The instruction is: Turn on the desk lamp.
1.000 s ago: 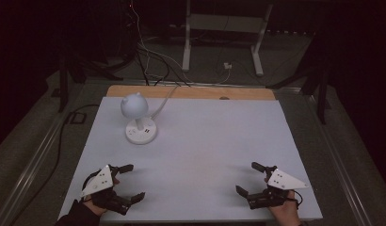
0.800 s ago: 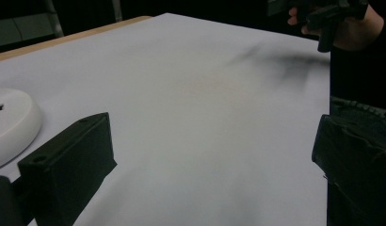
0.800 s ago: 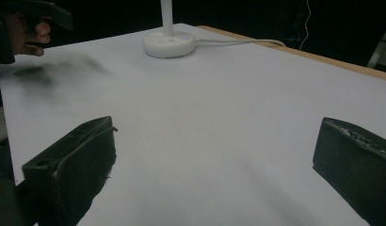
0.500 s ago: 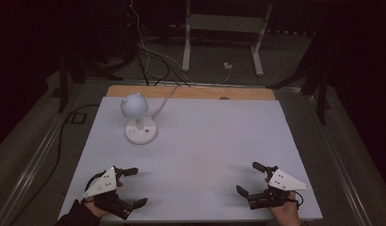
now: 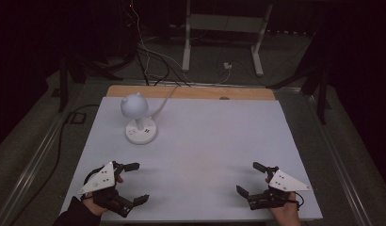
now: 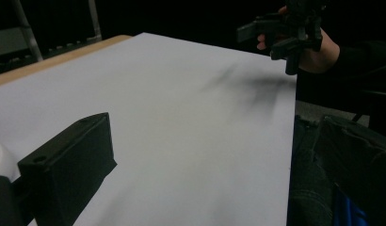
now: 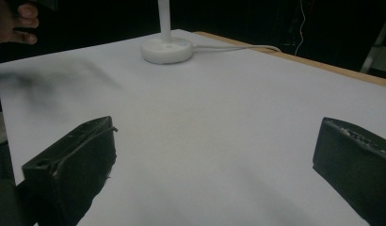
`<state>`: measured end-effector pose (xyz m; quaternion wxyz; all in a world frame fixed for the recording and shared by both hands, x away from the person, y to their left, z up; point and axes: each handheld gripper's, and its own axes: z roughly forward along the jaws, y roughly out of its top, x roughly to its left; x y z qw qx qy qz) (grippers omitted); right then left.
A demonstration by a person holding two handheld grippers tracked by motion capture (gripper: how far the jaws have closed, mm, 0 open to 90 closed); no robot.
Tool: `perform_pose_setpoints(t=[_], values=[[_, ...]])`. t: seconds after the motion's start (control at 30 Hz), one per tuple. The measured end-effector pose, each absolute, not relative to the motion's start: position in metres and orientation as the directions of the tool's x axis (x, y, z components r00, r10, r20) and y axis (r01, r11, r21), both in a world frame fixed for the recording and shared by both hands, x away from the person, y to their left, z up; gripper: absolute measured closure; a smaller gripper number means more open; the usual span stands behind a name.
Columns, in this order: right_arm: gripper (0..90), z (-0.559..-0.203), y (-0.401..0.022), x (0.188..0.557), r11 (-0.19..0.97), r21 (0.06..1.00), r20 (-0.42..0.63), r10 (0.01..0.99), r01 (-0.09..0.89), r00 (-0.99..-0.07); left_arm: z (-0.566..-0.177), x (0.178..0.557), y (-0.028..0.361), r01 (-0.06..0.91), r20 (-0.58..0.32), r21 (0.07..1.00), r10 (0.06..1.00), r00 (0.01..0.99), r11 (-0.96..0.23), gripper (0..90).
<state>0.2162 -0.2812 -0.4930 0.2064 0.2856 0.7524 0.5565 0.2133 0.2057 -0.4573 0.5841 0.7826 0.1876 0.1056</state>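
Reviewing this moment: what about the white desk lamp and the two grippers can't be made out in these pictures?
- White round-headed desk lamp: right gripper view's top edge cuts off its head; only base and stem show.
- Markings on its round base: too small in the high view.
- Left gripper: in the left gripper view, the right-hand jaw merges with dark clutter.

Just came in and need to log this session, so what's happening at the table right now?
A person holds a two-jaw gripper in each hand at the near edge of a white table. The left gripper and the right gripper are both open and hold nothing. The one item on the table, a small white lamp with a round base, stands untouched at the far left, nearer the left gripper.
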Motion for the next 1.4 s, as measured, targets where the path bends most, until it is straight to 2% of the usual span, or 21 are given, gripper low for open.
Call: perform_pose_setpoints(t=[0.73, 1.13, 1.4], values=[[0.0, -0.492, -0.281, 0.215, 0.207, 0.958, 0.008, 0.670, 0.197, -0.743, -0.444, 0.236, 0.200, 0.197, -0.038, 0.946, 0.514, 0.857, -0.257, 0.2], [0.0, -0.493, -0.281, 0.216, 0.206, 0.957, 0.015, 0.668, 0.204, -0.744, -0.438, 0.250, 0.192, 0.212, -0.021, 0.947, 0.611, 0.792, -0.242, 0.2], [0.0, -0.492, -0.281, 0.216, 0.201, 0.957, 0.021, 0.666, 0.207, -0.746, -0.443, 0.268, 0.191, 0.265, -0.034, 0.936, 0.690, 0.723, -0.232, 0.2]])
